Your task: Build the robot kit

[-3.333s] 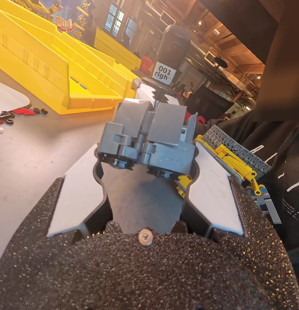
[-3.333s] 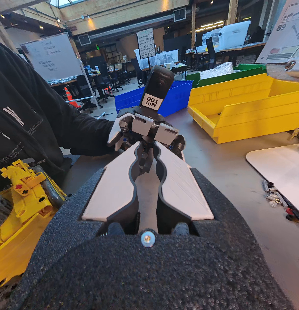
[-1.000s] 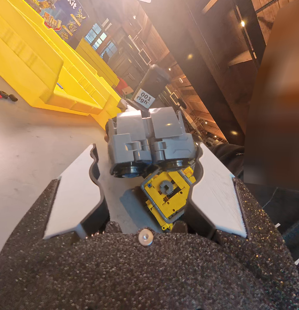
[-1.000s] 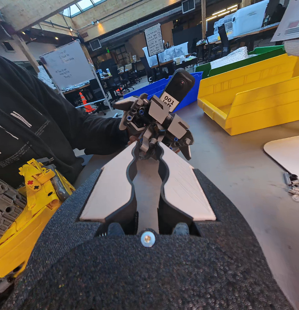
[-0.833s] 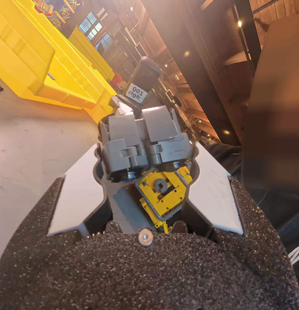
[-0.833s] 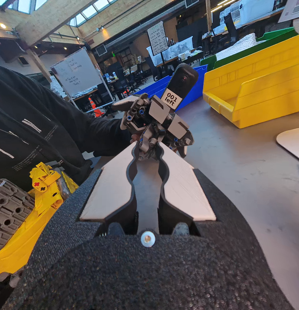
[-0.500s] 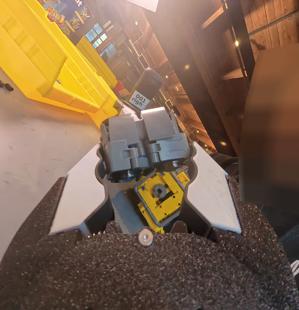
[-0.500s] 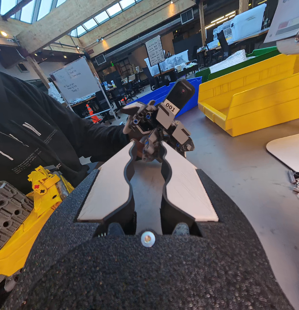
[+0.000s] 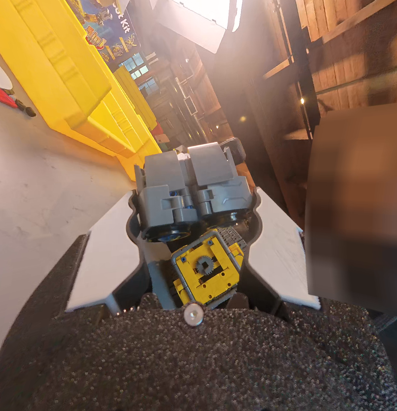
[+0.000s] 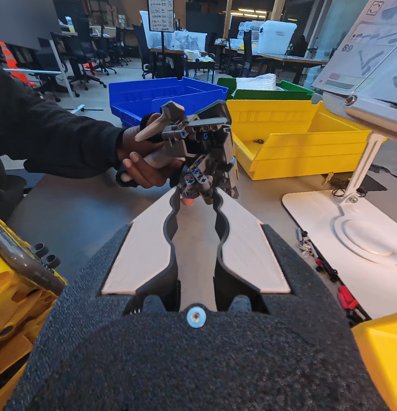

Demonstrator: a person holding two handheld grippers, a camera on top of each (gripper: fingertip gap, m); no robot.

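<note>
A grey brick-built assembly (image 9: 188, 191) sits clamped between the fingertips of my left gripper (image 9: 193, 200), held in the air. Below it lies a yellow brick model (image 9: 206, 275) with a small grey gear on top. In the right wrist view the same grey assembly (image 10: 199, 151) hangs from the left gripper, which a person's hand (image 10: 144, 171) holds. My right gripper (image 10: 195, 193) has its tips closed on the assembly's lower beam end. The yellow model (image 10: 15, 295) is at the left edge. The right gripper is almost hidden behind the assembly in the left wrist view.
Yellow bins (image 9: 59, 66) stand along the left of the grey table. In the right wrist view there are a yellow bin (image 10: 304, 144), a blue bin (image 10: 166, 95), a green bin (image 10: 266, 91), a white stand base (image 10: 315, 213) and small loose parts (image 10: 311, 246). My left and right fingertips are right by each other.
Both grippers have turned with the grey assembly between them; it now hangs lower and rolled sideways in the right view. The right jaws stand slightly wider than a second ago.
</note>
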